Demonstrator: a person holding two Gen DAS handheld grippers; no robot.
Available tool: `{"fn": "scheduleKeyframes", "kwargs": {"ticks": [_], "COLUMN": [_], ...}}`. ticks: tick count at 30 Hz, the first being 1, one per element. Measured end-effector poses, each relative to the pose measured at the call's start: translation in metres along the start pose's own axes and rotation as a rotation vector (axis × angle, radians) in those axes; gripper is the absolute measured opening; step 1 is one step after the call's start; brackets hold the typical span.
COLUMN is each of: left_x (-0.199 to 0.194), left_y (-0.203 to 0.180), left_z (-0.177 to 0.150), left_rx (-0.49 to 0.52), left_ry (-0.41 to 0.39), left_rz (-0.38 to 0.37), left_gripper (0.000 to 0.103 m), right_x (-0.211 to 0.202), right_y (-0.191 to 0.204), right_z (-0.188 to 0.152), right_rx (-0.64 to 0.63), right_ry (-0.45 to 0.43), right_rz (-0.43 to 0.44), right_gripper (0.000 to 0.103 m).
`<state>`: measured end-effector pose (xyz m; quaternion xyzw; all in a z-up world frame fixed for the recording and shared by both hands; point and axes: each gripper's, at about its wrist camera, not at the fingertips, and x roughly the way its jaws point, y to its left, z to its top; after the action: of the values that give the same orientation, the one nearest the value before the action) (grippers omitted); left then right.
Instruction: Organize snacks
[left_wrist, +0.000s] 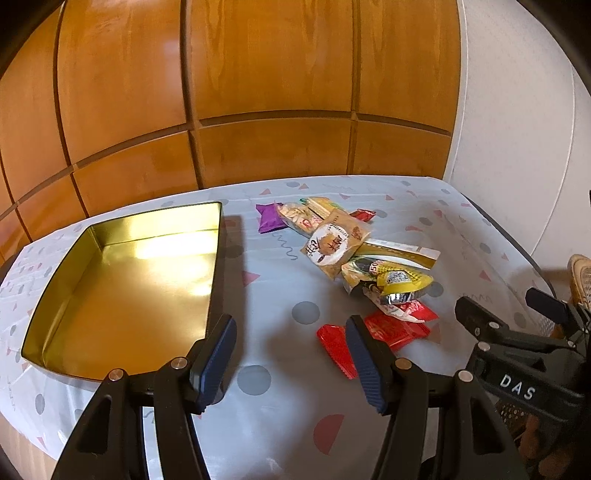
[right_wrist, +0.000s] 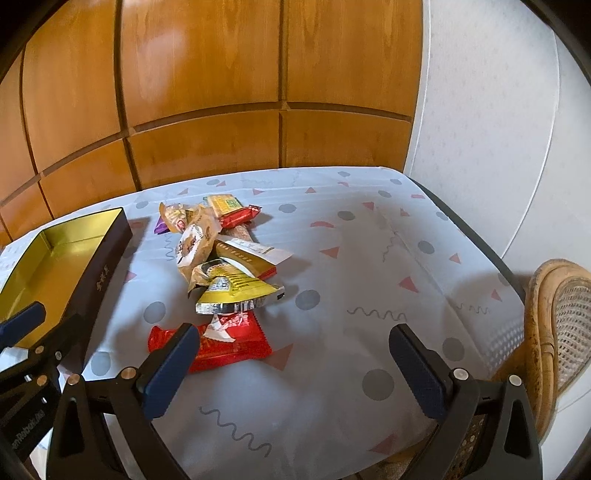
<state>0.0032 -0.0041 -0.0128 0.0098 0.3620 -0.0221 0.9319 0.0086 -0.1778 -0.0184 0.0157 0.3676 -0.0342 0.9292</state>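
A pile of wrapped snacks lies in a line on the patterned tablecloth, with a purple packet at the far end and red packets nearest me. The pile also shows in the right wrist view, with a red packet in front. A gold-lined tin box stands empty at the left; it shows too in the right wrist view. My left gripper is open and empty, above the cloth between box and snacks. My right gripper is open and empty, just right of the red packet.
The table has a white cloth with grey dots and pink triangles. A wood-panelled wall stands behind it. A wicker chair stands at the table's right edge. The right gripper's body shows at the right of the left wrist view.
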Motion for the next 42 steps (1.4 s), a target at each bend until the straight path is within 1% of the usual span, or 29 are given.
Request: {"fn": "scheduleKeyframes", "kwargs": {"ticks": [7, 42], "left_x": [0.0008, -0.0007], "left_y": [-0.0019, -0.0033], "left_z": [-0.0007, -0.0008], "left_rx": [0.007, 0.011], "left_ry": [0.010, 0.011], "left_rz": [-0.004, -0.011], "left_gripper": [0.062, 0.062], "right_x": [0.0043, 0.0017], "right_y": [-0.0095, -0.0053], "right_z": [-0.0007, 0.0018], "right_rx": [0.022, -0.007], "right_ry": [0.012, 0.003], "right_rz": [0.000, -0.004], "right_gripper": [0.103, 0.103]}}
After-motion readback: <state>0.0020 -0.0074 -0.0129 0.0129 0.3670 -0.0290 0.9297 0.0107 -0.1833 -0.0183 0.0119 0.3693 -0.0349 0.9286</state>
